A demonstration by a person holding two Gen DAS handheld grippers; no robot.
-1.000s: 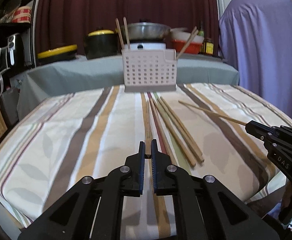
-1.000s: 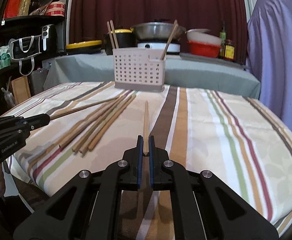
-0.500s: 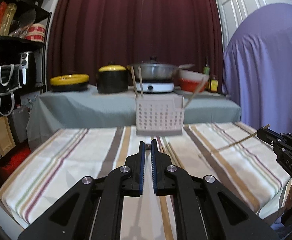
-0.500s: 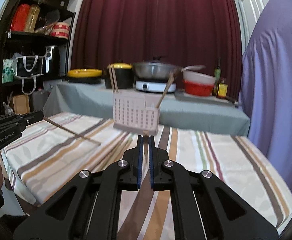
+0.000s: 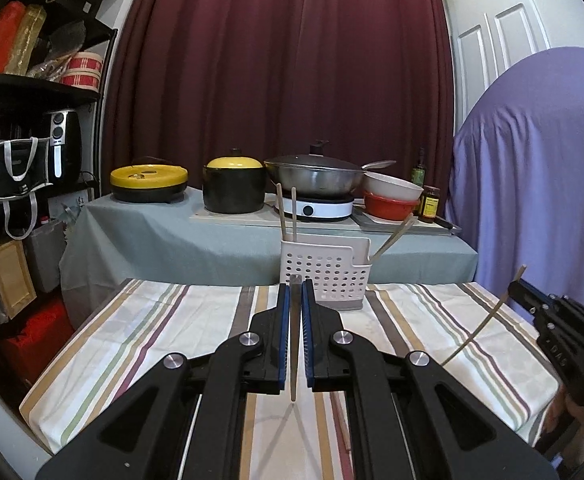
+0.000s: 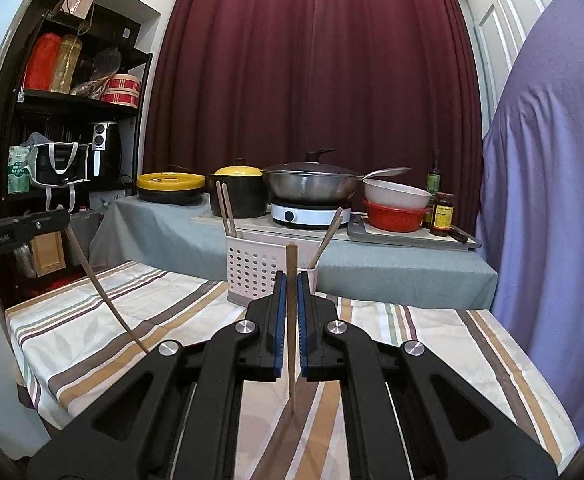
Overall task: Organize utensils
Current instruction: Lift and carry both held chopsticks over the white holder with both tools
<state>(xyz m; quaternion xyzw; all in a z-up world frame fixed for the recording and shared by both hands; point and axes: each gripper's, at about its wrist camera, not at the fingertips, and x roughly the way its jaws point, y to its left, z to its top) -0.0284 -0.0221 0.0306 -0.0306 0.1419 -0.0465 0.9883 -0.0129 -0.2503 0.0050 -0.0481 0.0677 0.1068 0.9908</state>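
Observation:
My left gripper (image 5: pixel 296 285) is shut on a wooden chopstick (image 5: pixel 292 364) that hangs with its tip just above the striped tablecloth (image 5: pixel 143 328). My right gripper (image 6: pixel 291 277) is shut on another chopstick (image 6: pixel 291 340), held upright over the cloth. A white perforated utensil basket (image 5: pixel 326 278) stands at the table's far edge with three chopsticks (image 5: pixel 286 213) in it; it also shows in the right wrist view (image 6: pixel 257 270). The right gripper appears at the right of the left view (image 5: pixel 522 294), the left gripper at the left of the right view (image 6: pixel 57 218).
Behind the table a grey-covered counter (image 5: pixel 163 236) carries a yellow-lidded pan (image 5: pixel 149 182), a black pot (image 5: pixel 233 186), a wok on a burner (image 5: pixel 316 178), bowls (image 5: pixel 390 196) and bottles. A black shelf (image 6: pixel 71 128) stands left; a purple-draped shape (image 5: pixel 540 184) stands right.
Both grippers have lifted their chopsticks off the table and tilted them from lying flat to hanging upright. The views have risen, and the loose chopsticks on the cloth have dropped out of sight.

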